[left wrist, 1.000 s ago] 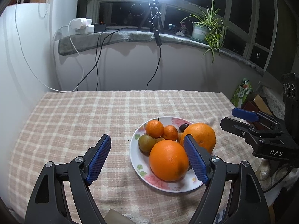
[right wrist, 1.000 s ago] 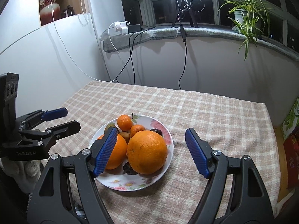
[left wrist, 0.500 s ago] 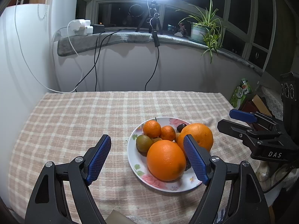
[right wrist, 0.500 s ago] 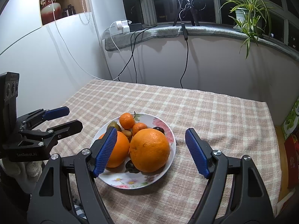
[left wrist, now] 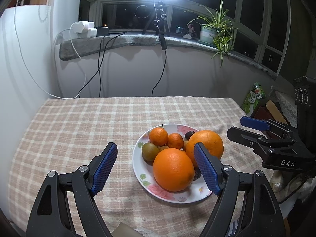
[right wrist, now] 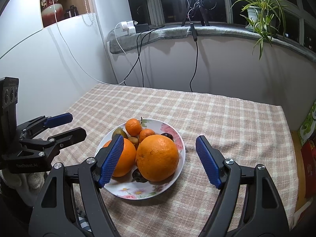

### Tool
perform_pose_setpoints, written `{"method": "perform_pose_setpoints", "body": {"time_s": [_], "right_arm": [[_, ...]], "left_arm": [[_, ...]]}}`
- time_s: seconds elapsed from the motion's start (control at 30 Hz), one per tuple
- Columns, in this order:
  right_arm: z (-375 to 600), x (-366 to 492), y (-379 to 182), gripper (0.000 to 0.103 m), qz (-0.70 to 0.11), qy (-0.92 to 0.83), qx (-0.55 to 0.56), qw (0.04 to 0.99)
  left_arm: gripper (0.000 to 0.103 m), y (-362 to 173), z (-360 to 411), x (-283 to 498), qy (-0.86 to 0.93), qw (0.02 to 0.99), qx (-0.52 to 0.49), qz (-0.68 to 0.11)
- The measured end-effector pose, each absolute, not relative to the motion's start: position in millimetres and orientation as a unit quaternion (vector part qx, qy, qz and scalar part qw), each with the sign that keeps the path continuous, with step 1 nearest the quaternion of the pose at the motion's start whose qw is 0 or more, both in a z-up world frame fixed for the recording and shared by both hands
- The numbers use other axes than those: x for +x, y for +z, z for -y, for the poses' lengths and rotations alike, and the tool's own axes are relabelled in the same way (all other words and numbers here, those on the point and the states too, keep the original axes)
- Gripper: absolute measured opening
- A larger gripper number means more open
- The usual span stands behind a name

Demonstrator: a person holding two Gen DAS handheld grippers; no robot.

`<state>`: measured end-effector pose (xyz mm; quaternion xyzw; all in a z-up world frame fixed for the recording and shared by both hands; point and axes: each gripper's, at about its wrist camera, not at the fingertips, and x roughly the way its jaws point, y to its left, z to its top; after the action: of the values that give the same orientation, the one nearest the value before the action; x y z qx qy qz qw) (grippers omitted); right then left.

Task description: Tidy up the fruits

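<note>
One plate (left wrist: 138,169) holds two big oranges (left wrist: 173,169), two mandarins (left wrist: 158,136); both grippers (left wrist: 156,166) (right wrist: 160,159) spread, empty.

A home: checked tablecloth (left wrist: 79,122), windowsill plant (left wrist: 215,29), floral fruit plate (left wrist: 138,169).

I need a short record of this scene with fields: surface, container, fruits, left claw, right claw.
surface: checked tablecloth
container: floral plate, right of centre in the left wrist view
fruits: two big oranges, two mandarins, one greenish fruit, small dark fruits
left claw: open, empty, above the cloth
right claw: open, empty, above the plate
</note>
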<state>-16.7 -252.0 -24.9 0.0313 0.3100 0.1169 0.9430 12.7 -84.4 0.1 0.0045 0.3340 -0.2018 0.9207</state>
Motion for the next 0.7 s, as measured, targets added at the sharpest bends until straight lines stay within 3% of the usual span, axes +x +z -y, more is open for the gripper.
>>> {"method": "perform_pose_setpoints", "body": {"time_s": [0.7], "right_arm": [[251.7, -17.6, -28.4, 0.078, -0.314, 0.114, 0.037, 0.942]], "left_arm": [[0.080, 1.7, 85.3, 12.3, -0.203, 0.922, 0.004, -0.329]]}}
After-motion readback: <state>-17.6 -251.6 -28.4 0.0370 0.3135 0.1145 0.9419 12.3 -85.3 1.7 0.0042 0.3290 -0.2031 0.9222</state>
